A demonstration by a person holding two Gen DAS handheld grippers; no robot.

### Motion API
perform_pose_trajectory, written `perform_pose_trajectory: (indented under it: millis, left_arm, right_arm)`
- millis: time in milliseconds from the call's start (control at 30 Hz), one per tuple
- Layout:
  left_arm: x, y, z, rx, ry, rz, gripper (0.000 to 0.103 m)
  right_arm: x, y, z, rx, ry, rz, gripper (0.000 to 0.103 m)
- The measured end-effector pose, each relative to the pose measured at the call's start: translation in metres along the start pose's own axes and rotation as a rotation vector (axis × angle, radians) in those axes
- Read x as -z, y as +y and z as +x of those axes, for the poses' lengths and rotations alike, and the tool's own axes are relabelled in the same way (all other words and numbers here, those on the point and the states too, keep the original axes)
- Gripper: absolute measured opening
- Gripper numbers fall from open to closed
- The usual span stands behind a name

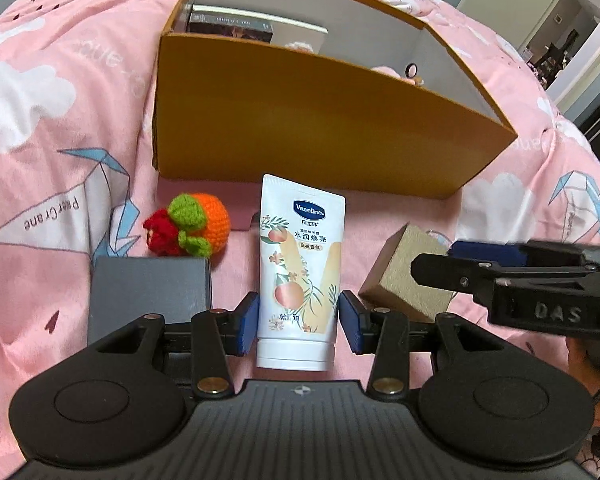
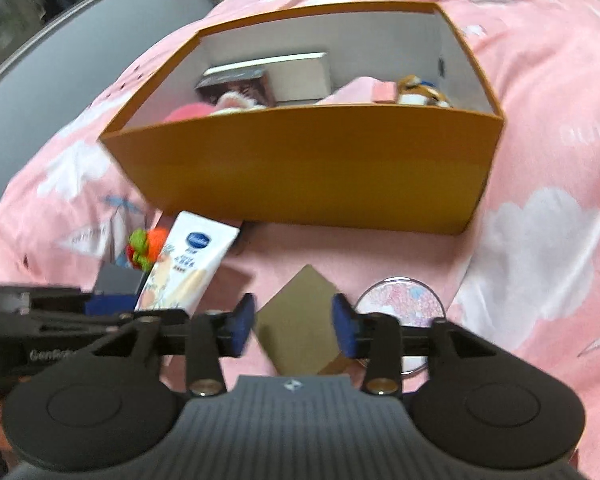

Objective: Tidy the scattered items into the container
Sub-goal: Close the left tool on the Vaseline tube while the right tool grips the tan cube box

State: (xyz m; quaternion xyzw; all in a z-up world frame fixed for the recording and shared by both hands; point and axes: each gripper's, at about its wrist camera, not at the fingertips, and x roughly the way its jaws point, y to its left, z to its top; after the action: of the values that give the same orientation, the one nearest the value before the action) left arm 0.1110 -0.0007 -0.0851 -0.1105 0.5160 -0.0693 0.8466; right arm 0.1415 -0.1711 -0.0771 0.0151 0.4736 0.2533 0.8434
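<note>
Left wrist view: the left gripper [image 1: 299, 322] stood with its blue pads on both sides of the white Vaseline lotion tube [image 1: 300, 276], jaws spread, pads near the tube but not clearly pressing it.
Right wrist view: the right gripper [image 2: 293, 326] was released too, jaws apart above the tan cardboard block [image 2: 300, 316], holding nothing.
Landmark: the orange cardboard box with white inside [image 2: 312, 168], lying on the pink printed bed cover [image 1: 40, 140].
Done so far: several things already lay inside the box, among them a dark flat packet [image 2: 236, 84], pink soft items and a small brown plush toy [image 2: 420, 94].
Left to do: the tube lay just in front of the box's front wall; the crocheted orange fruit with green leaves and a red piece [image 1: 188, 226] lay in front of the box, toward its left corner; the grey flat case [image 1: 150, 296] lay further from the box than the fruit; the tan block and the round pink glittery disc [image 2: 400, 304] lay in front of the box, to its right half.
Judgement: the task seemed about half done, five items still outside.
In the way: the box's tall front wall must be cleared by lifting; the two grippers were close beside each other and could collide.
</note>
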Motion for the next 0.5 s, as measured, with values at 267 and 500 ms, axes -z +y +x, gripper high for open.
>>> perform_pose_trajectory:
  millis: [267,500]
  left_arm:
    - [0.002,0.0,-0.004,-0.005,0.002,0.012,0.049]
    - [0.004,-0.001,-0.005,-0.014,0.008,0.021,0.049]
  right_arm:
    - [0.007,0.023,0.01,0.113,0.061,-0.416,0.075]
    - [0.008,0.02,0.026,0.092,0.123,-0.456,0.074]
